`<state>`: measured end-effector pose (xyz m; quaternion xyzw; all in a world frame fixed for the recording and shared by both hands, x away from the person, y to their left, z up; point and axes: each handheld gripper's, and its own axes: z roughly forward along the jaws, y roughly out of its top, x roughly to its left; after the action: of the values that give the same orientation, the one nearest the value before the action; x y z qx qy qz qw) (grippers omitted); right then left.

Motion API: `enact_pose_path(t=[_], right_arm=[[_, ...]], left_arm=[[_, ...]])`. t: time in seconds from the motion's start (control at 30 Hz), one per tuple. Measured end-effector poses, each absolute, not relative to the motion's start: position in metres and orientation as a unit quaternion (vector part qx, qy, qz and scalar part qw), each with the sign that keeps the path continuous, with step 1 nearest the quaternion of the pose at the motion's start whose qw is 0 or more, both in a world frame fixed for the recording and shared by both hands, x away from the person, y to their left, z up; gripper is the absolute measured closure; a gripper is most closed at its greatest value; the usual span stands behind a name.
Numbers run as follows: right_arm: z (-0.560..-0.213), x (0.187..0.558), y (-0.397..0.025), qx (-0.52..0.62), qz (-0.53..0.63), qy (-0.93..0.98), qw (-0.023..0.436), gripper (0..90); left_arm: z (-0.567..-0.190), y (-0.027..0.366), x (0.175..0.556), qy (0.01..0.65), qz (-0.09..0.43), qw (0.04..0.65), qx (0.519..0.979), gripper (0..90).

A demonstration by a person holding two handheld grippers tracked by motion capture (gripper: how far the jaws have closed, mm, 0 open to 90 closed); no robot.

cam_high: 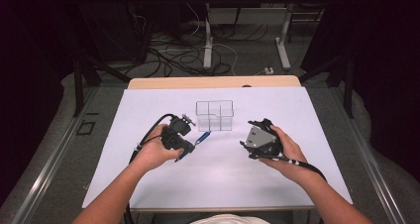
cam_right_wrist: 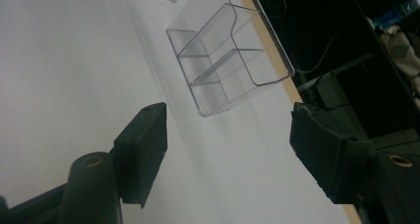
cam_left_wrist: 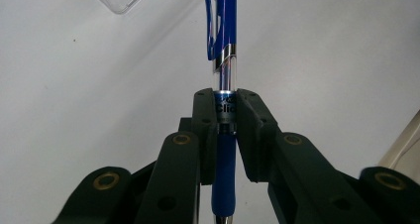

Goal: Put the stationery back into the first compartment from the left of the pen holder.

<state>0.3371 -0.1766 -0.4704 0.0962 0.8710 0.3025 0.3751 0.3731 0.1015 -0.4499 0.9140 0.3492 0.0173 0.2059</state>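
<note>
left tongs (cam_left_wrist: 225,135) pinch a blue clip-capped pen (cam_left_wrist: 222,40); right tongs (cam_right_wrist: 228,154) spread.

Pen (cam_left_wrist: 222,75): glossy blue plastic cap, shiny clear-and-chrome barrel, matt blue rubbery grip between matt black plastic fingers (cam_left_wrist: 205,130). Organiser box (cam_right_wrist: 228,55) ahead of right fingers (cam_right_wrist: 143,149): clear glossy plastic. Table (cam_high: 148,179): matt white, pale wood edge.

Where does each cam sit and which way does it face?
High view: above the person's side, looking forward and down on the table; forearms, left gripper, right gripper.
Left gripper view: rides the left gripper, looking along jaws shut on a blue pen.
Right gripper view: rides the right gripper, jaws apart, facing the clear organizer.
Shared: all three show pen and organizer.
</note>
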Motion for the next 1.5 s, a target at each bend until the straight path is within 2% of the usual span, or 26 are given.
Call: enact_pose_path(t=[0.27,0.33,0.63,1.03,1.23,1.3,1.5], right_arm=[[-0.474,0.333,-0.156,-0.015,0.259,0.878,0.403,31.3],[-0.477,0.330,-0.150,-0.012,0.262,0.875,0.406,32.2],[-0.481,0.325,-0.134,-0.110,0.223,0.848,0.469,37.1],[-0.483,0.322,-0.124,-0.188,0.197,0.840,0.469,45.0],[-0.485,0.322,-0.120,-0.195,0.200,0.838,0.468,46.2],[-0.485,0.322,-0.120,-0.209,0.194,0.839,0.464,50.4],[-0.487,0.323,-0.119,-0.232,0.180,0.833,0.468,55.1]], left_arm=[[-0.446,0.095,0.377,0.352,0.003,0.209,0.912,79.2],[-0.446,0.094,0.379,0.350,0.001,0.205,0.914,79.2],[-0.447,0.088,0.381,0.347,-0.011,0.201,0.916,79.2],[-0.443,0.078,0.383,0.339,-0.021,0.202,0.919,79.2],[-0.442,0.072,0.384,0.336,-0.031,0.203,0.919,79.2],[-0.441,0.069,0.385,0.333,-0.034,0.202,0.921,79.2],[-0.441,0.062,0.388,0.330,-0.040,0.202,0.921,79.2]])
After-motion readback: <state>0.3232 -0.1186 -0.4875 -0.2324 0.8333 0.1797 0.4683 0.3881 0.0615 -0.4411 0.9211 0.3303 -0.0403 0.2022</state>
